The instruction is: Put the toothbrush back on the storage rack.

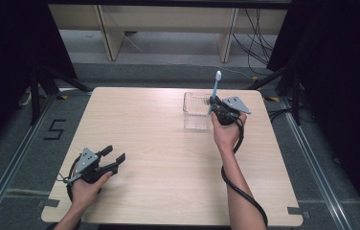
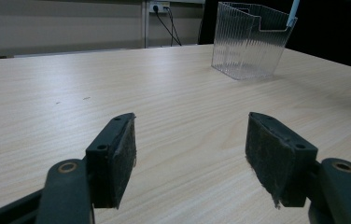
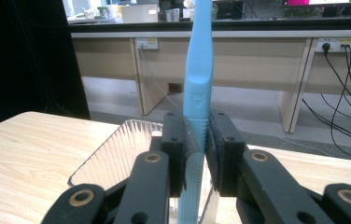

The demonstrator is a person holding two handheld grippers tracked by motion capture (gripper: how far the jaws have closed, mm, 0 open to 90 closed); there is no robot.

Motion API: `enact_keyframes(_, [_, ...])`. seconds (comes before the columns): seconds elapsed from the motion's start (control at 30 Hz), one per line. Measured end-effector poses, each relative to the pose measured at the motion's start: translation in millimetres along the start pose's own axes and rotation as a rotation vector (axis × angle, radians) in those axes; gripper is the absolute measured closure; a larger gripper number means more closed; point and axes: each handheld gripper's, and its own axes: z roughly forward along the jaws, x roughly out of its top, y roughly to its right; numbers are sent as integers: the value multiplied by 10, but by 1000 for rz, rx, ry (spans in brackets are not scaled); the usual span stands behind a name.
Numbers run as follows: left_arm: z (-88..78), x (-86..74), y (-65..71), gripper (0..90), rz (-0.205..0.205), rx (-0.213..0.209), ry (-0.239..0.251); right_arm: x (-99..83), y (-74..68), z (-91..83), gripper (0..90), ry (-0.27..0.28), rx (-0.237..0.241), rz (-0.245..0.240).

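Observation:
A light blue toothbrush [image 1: 215, 89] stands upright with its white head on top, and my right gripper [image 1: 215, 106] is shut on its handle. In the right gripper view the pads pinch the ribbed part of the toothbrush [image 3: 197, 93], right over the clear ribbed plastic bin [image 3: 113, 156]. The clear bin [image 1: 195, 112] sits on the far middle of the wooden table [image 1: 168, 158], just left of the right gripper. My left gripper [image 1: 114, 158] rests at the table's near left, open, with nothing between its pads [image 2: 117, 158]. From there the bin [image 2: 250, 39] stands far ahead.
Black curtains flank the table on both sides. A wooden bench with cables and wall sockets stands beyond the far edge. A black cable [image 1: 245, 191] runs along the right forearm. The table's middle is bare wood.

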Motion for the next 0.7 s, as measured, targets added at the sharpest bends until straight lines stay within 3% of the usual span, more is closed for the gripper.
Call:
enact_keyframes(0.07, [-1,0,1,330,0,0,0,-8,5,1,784,-5,5,-8])
enact_keyframes(0.1, [-1,0,1,329,0,0,1,-24,-18,-5,783,-12,-2,28])
enact_keyframes(0.17, [0,0,0,330,-1,0,1,-40,3,5,783,-8,1,5])
enact_keyframes(0.47, [0,0,0,329,-1,0,0,-81,14,9,781,-14,-1,9])
enact_keyframes(0.5, [0,0,-1,329,-1,0,0,-80,23,12,781,-16,-1,-16])
enact_keyframes(0.57, [1,0,-2,329,-2,0,1,-88,23,16,781,-7,-2,-19])
enact_keyframes(0.7, [-9,3,-3,329,-3,3,-8,-113,-3,7,781,-22,-7,6])
